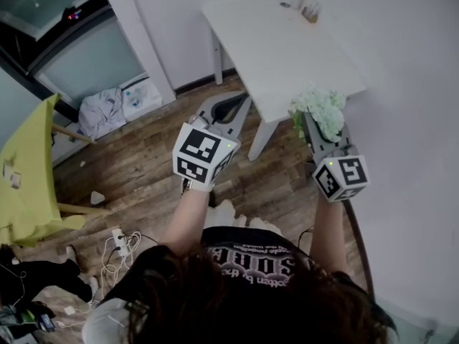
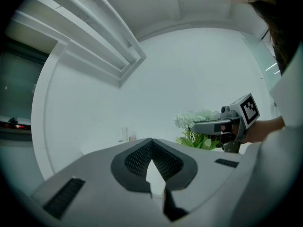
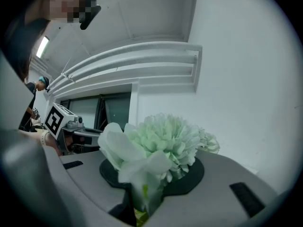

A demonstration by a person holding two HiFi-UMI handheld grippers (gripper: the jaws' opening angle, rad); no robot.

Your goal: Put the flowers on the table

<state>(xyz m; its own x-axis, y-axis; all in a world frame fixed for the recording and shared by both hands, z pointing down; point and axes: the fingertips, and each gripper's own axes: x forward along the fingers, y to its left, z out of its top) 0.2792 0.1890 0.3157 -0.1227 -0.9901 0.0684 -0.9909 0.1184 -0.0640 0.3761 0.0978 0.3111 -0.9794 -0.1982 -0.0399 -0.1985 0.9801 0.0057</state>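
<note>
- Type of place: a sparsely furnished indoor room, home-like; whether it is a lived-in home or a set-up room cannot be told.
- Floor (image 1: 143,163): brown wood planks, worn in look.
- Walls (image 1: 409,120): plain white, bare, with a white pillar beside the window.
- Window (image 1: 57,56): large panes in dark frames.
- Ceiling: white stepped cornice (image 3: 132,65) and a strip light (image 3: 42,46).
- Table (image 1: 287,56): small, white, set against the wall, with a few small glass items (image 1: 305,6) at its far end.
- Yellow-green furniture (image 1: 29,170) with wooden legs, at the room's side.
- Pale bundles of cloth or bags (image 1: 115,106) lying at the foot of the window.
- Power strip with loose cables (image 1: 118,242) on the floor.
- A second person (image 3: 35,98) standing far off by the windows.
</note>
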